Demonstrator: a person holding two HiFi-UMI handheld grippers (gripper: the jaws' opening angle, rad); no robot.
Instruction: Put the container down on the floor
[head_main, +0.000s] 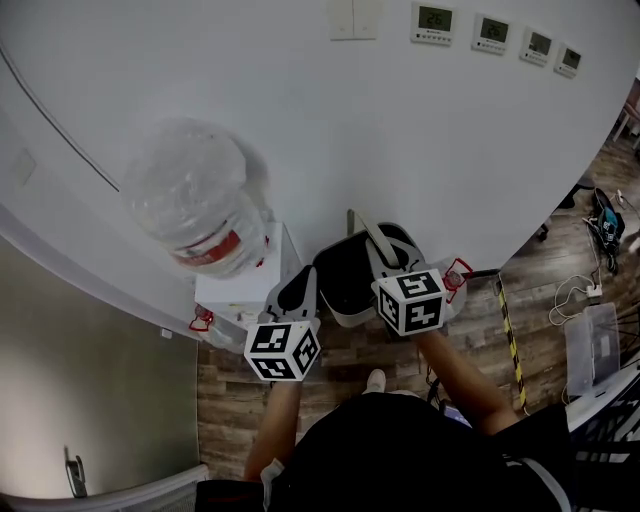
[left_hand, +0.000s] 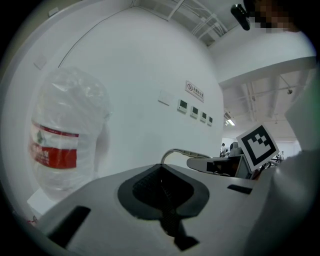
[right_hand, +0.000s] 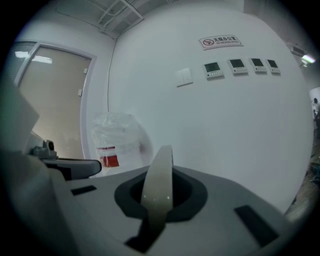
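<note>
Lettering is sparse and small; a white wall sign (right_hand: 220, 41) above and ahead of the right gripper (right_hand: 159, 194) shows a red prohibition circle beside a line of Chinese characters, too small to read with confidence; below it runs a row of four thermostat panels (right_hand: 239, 65) with lit displays whose digits cannot be read with certainty; a plain switch plate (right_hand: 183, 77) sits just left of them.

Ahead and to the left of both grippers stands a white water dispenser (head_main: 235, 295) topped by a large clear water bottle (head_main: 195, 200) wrapped in plastic film; the bottle carries a red label (head_main: 215, 248) with white print that is not legible.

The right gripper's jaws are clamped on a pale, flat handle (right_hand: 161, 165), which rises upright between them; this handle belongs to the container (head_main: 345, 285), a dark bin with a pale rim that sits between the two grippers, just left of the right one; whether its base touches the wood-plank floor (head_main: 240, 400) cannot be told.

The left gripper (left_hand: 162, 195) has its dark textured pads pressed together with nothing between them; in the head view its tip lies right beside the container's left edge; the curved handle and the right gripper's marker cube (left_hand: 257, 145) lie ahead and to its right.
</note>
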